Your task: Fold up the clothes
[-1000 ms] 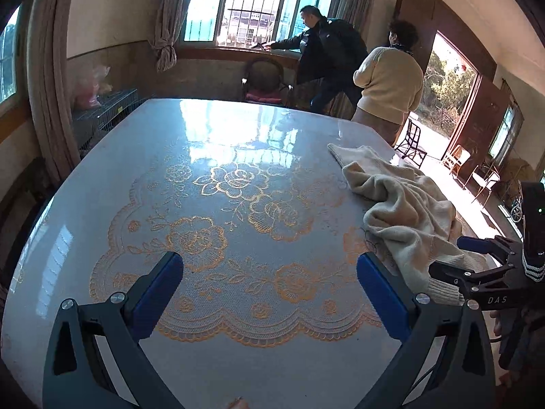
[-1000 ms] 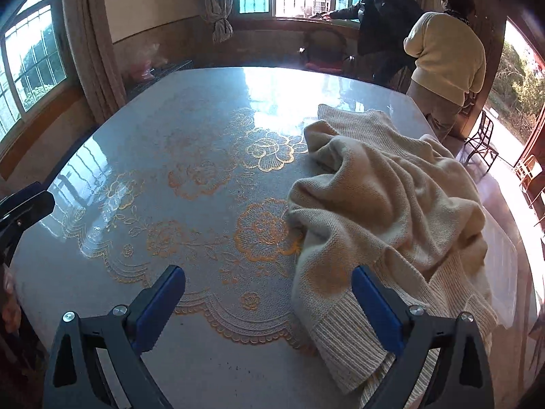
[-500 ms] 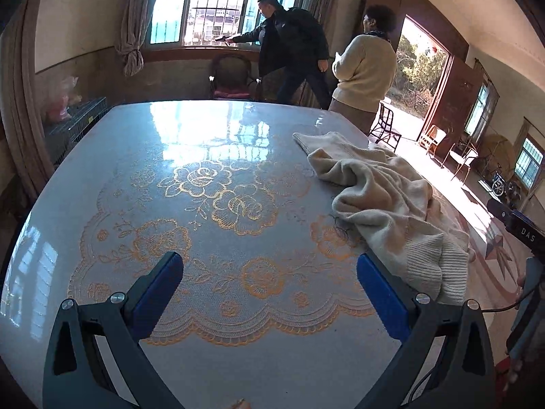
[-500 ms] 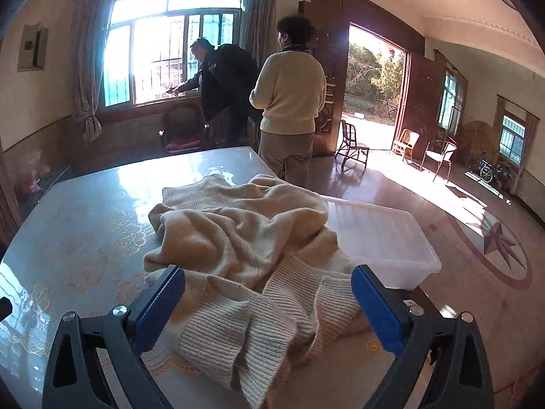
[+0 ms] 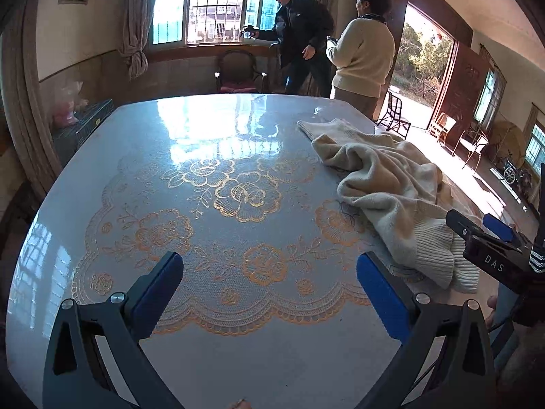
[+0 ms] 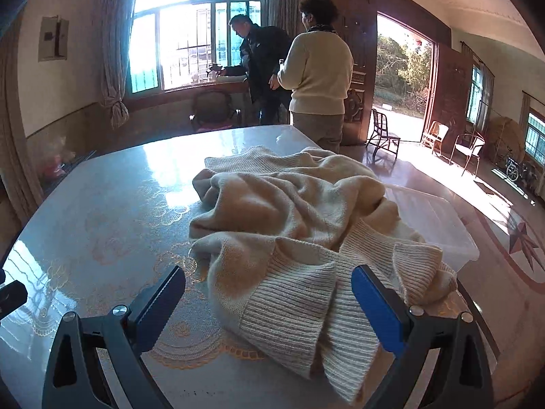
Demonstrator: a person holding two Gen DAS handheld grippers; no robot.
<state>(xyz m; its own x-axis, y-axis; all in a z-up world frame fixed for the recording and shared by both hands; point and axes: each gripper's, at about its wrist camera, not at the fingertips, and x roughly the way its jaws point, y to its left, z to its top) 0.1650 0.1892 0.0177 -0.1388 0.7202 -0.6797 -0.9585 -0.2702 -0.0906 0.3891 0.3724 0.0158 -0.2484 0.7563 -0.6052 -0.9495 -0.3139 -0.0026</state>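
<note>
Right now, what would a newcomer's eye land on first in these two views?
The crumpled cream sweater, heaped unfolded at the table's right edge, its ribbed hem just ahead of the open right gripper. Next, the glossy table with its orange floral lace pattern, under the open left gripper. Behind, two people stand by the bright window.

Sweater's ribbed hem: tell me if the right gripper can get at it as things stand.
Probably yes. The right gripper is open, and the cream sweater has its ribbed hem lying crumpled between the fingers, nothing on top of it or in front.
</note>
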